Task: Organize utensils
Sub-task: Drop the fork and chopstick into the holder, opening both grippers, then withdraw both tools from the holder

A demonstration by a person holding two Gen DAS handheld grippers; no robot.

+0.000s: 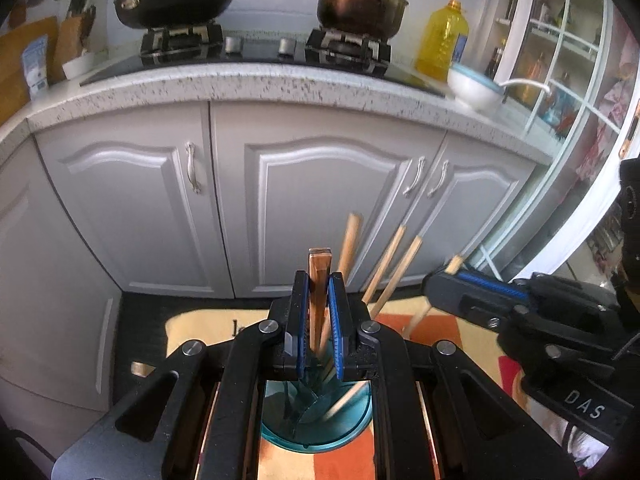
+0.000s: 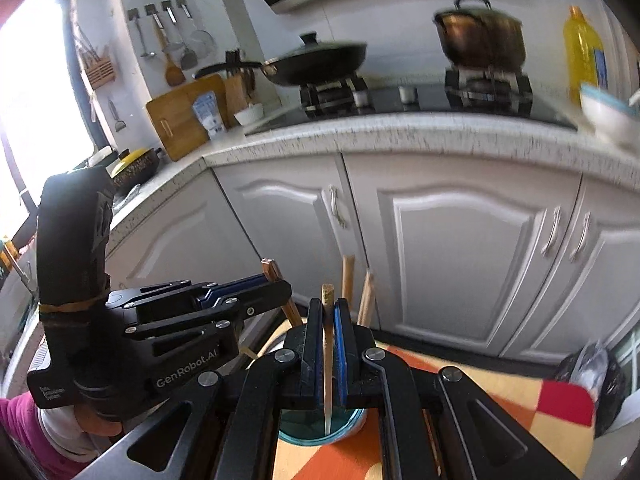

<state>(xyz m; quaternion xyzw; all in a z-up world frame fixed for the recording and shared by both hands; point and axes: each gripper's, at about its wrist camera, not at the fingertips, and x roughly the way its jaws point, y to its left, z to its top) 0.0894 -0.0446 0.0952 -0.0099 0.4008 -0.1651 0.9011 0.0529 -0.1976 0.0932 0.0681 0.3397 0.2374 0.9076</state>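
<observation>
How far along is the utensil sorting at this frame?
Done: several wooden-handled utensils already stand in the teal cup. In hand: the left gripper clamps a dark wooden handle over the cup; the right gripper clamps a thin chopstick, tip inside the cup. Left: releasing both.

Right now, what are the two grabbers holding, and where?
Left gripper pinches a dark wooden handle near its top. Right gripper pinches a thin chopstick below its top.

Grey panelled cabinet doors (image 1: 320, 200) under a speckled white stone countertop (image 1: 248, 84); white wall (image 2: 240, 20), bright window (image 2: 36, 80) at left, white-framed glass door (image 1: 568, 60).
</observation>
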